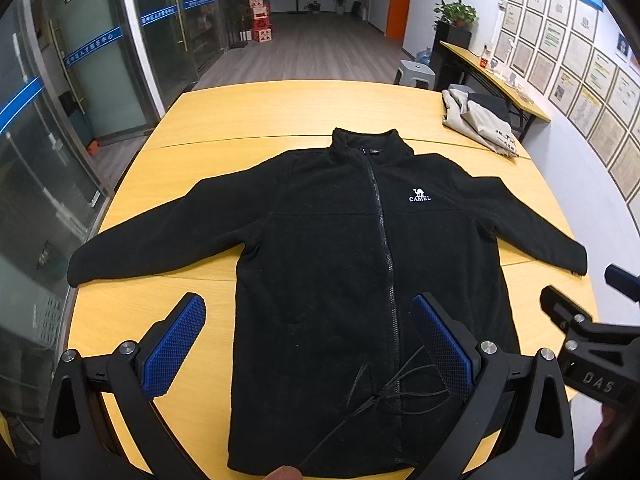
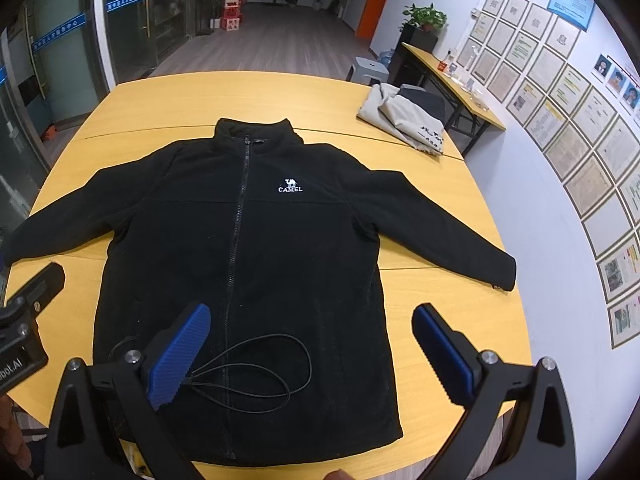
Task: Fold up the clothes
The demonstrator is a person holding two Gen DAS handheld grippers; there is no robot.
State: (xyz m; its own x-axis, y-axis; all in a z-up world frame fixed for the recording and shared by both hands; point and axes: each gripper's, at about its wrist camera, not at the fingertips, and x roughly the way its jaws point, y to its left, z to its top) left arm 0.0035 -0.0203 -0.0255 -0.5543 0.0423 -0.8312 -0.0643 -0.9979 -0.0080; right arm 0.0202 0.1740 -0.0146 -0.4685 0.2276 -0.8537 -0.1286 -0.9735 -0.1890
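A black zip-up fleece jacket (image 1: 328,248) with a white CAMEL logo lies flat, front up, on the yellow table (image 1: 280,108), sleeves spread to both sides. It also shows in the right wrist view (image 2: 248,240). My left gripper (image 1: 308,332) is open and empty, hovering above the jacket's lower left part. My right gripper (image 2: 312,344) is open and empty above the jacket's lower right hem; it also shows at the right edge of the left wrist view (image 1: 576,316). A black drawstring cord (image 2: 256,368) lies looped on the hem.
A folded grey and dark garment (image 1: 480,120) lies at the table's far right corner, also in the right wrist view (image 2: 408,116). A side table (image 2: 452,80) stands by the wall of framed papers. Glass partitions are on the left.
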